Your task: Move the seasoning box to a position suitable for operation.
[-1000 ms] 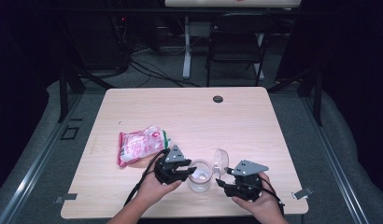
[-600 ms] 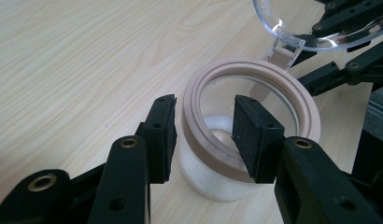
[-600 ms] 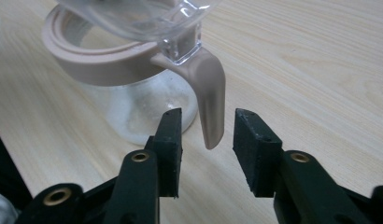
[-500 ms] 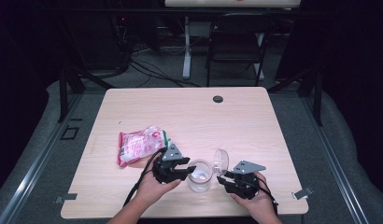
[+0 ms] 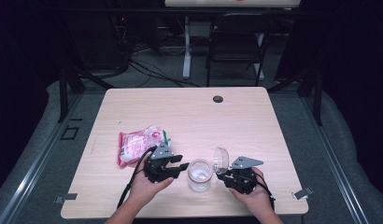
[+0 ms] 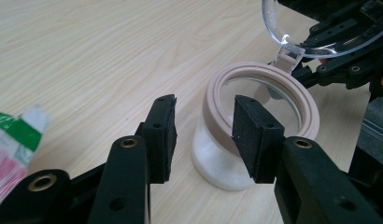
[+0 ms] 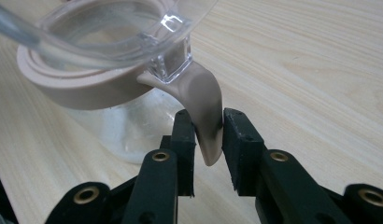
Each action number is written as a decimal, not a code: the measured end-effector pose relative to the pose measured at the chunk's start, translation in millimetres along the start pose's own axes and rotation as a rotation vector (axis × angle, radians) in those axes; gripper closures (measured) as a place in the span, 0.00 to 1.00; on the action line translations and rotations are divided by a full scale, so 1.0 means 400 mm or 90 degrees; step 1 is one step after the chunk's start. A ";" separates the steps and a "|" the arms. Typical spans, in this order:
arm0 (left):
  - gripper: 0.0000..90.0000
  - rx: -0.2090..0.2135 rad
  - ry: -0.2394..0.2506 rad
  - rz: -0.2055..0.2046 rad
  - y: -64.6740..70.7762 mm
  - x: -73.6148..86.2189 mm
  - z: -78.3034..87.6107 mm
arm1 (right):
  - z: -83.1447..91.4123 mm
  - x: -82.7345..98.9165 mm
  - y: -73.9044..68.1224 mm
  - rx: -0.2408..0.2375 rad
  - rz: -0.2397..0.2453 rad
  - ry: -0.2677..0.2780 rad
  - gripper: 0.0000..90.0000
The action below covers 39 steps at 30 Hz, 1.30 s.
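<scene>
The right tongs (image 7: 208,135) have just been closing, and a beige tab (image 7: 203,112) hanging from the jar's ring is gripped between their pads, though whether both pads press fully is hard to make out. The tab's lower tip is seen poking below the pads. The clear lid (image 7: 110,28) is hinged up above the tab, and its far edge is cut off at the top of the right gripper view.

The left tongs (image 6: 203,135) are held released, their pads apart just before the jar (image 6: 241,149); its near rim is partly hidden by one pad, and contact cannot be told. The jar is stood on the tabletop (image 5: 255,121) between both tongs, near the front edge. A pink packet (image 5: 136,144) is partly covered by the left tongs' cable.
</scene>
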<state>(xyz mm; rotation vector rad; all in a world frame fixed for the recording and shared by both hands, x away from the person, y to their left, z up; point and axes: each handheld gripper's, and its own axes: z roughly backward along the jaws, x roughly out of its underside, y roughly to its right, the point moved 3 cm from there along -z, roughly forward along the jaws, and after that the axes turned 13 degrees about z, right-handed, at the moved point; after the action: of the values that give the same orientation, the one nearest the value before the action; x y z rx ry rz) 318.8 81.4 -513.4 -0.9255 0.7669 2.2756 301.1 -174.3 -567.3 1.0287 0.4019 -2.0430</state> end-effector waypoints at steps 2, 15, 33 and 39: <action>0.66 -0.004 0.006 0.007 -0.008 0.001 0.011 | -0.003 -0.003 0.007 -0.002 -0.004 0.003 0.83; 0.66 -0.043 0.036 0.042 -0.053 0.014 0.072 | -0.024 -0.021 0.064 0.014 -0.046 0.012 0.89; 0.64 -0.095 0.062 0.078 -0.106 0.042 0.128 | -0.049 -0.027 0.149 0.032 -0.117 0.034 0.87; 0.63 -0.108 0.068 0.087 -0.116 0.050 0.142 | -0.034 -0.016 0.168 0.026 -0.143 0.035 0.82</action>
<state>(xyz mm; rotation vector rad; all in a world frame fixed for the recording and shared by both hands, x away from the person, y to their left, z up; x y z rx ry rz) 313.8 157.2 -507.9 -1.1109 0.7095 2.4561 362.3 -205.5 -566.3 1.1094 0.5261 -2.2323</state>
